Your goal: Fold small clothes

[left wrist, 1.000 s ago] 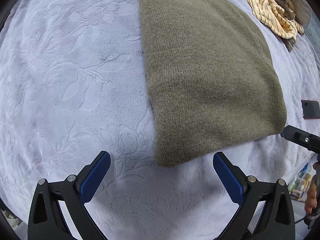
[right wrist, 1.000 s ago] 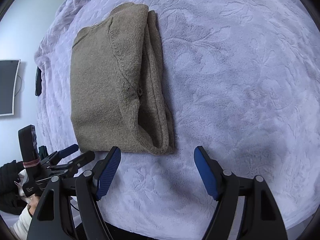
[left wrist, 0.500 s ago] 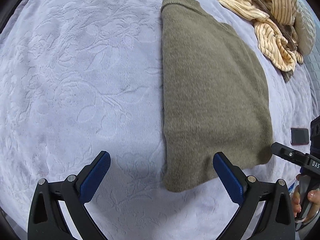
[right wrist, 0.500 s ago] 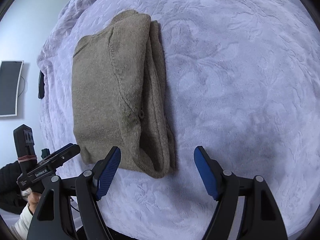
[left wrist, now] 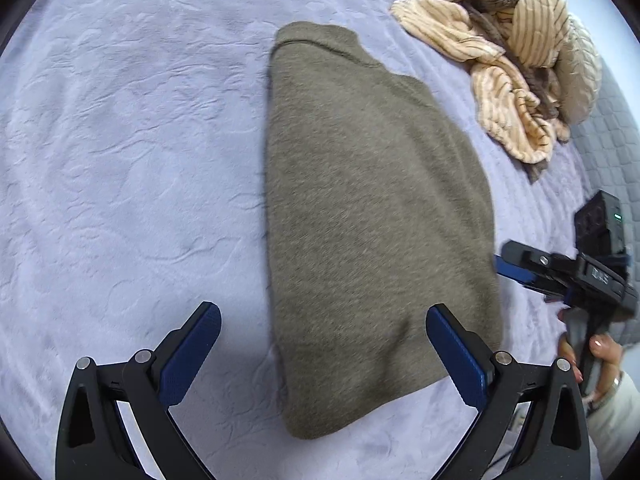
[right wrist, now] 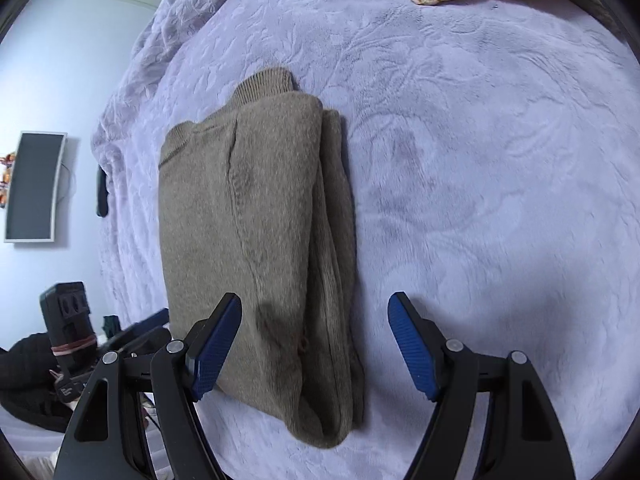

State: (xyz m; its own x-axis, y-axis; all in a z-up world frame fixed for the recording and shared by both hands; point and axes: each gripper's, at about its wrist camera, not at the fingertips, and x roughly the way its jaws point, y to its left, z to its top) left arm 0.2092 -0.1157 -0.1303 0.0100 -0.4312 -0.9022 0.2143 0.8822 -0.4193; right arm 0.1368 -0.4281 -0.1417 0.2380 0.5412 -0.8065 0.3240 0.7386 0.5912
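The olive-brown knitted sweater (left wrist: 376,220), already folded lengthwise, lay flat on the lilac embossed plush bedspread (left wrist: 132,152). Left gripper (left wrist: 322,354) and right gripper (right wrist: 314,350) hovered over its near end, both wide open, holding nothing. Best approach, imo: pinch the 2 near corners through all layers (the stacked edge is thick), then lift evenly. Pad-to-cloth contact was hard to judge; the striped cream garments (left wrist: 504,52) were partly cut off.

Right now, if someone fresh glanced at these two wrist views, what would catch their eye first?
The olive-brown folded sweater lying mid-bed on the lavender embossed bedspread, with both open grippers, left gripper and right gripper, poised over its near edge. Next, the crumpled cream striped clothes heaped at the bed's far right.
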